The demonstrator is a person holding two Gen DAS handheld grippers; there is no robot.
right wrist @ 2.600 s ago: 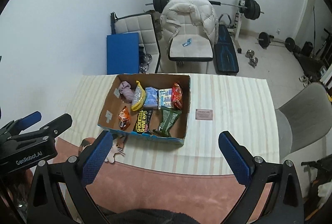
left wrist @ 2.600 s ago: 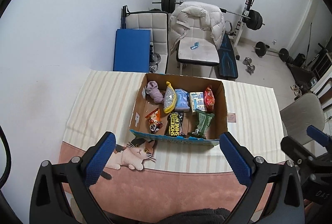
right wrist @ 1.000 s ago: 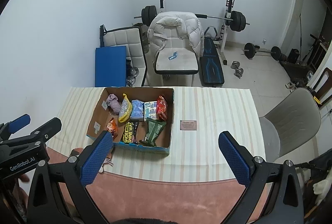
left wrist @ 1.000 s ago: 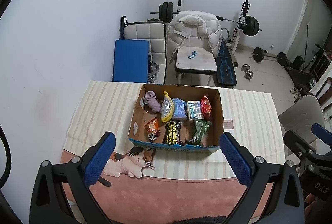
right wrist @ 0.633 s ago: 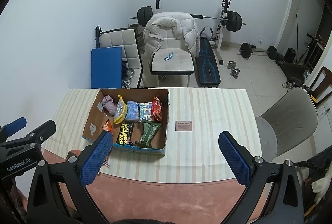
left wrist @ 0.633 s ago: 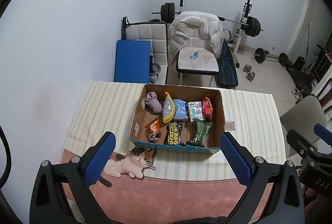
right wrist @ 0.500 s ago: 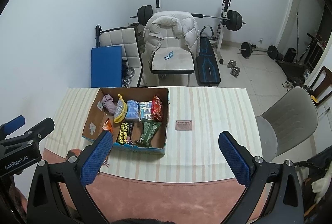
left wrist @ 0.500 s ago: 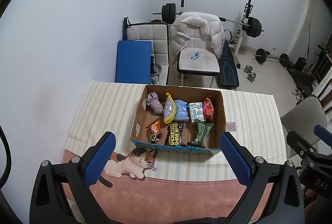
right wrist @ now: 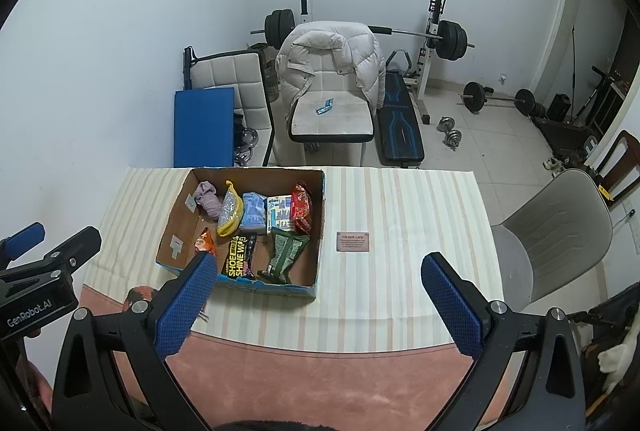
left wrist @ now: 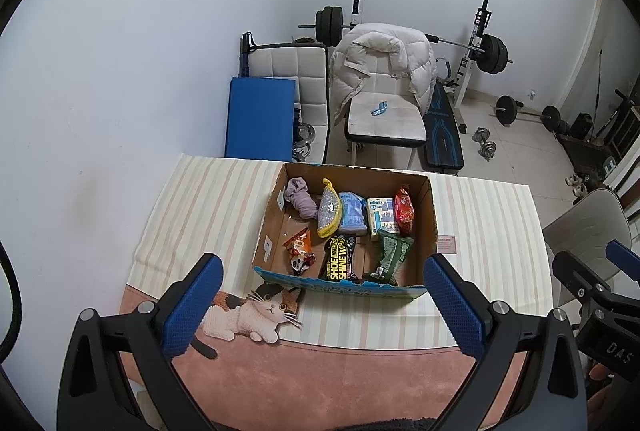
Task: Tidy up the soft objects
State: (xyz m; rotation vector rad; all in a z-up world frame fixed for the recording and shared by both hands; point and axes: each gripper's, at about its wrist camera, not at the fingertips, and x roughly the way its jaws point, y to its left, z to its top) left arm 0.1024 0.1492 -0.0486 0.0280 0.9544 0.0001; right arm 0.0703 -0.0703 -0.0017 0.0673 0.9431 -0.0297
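Observation:
An open cardboard box (left wrist: 431,215) (right wrist: 322,207) stands on the striped tablecloth and holds several soft items: a rolled lilac sock (left wrist: 300,198) (right wrist: 209,200), a yellow pouch (left wrist: 329,209) (right wrist: 230,209), a blue pack (left wrist: 353,212), a tissue pack (left wrist: 380,217), a red bag (left wrist: 403,205) (right wrist: 301,208), an orange snack bag (left wrist: 299,251), a black shoe-wipes pack (left wrist: 340,258) (right wrist: 239,256) and a green pouch (left wrist: 390,255) (right wrist: 285,251). My left gripper (left wrist: 320,307) and right gripper (right wrist: 316,305) hover high above the near table edge, both open and holding nothing.
A cat picture (left wrist: 256,311) is printed on the cloth before the box. A small pink card (right wrist: 352,242) lies right of the box. A grey chair (right wrist: 556,231) stands at the table's right. Beyond the table are a jacket-draped chair (left wrist: 384,87), a blue mat (left wrist: 260,119) and weights.
Both grippers have lifted and drawn back from the box, so the table looks smaller. The right view has swung rightward, putting the box further left. Box contents are unmoved.

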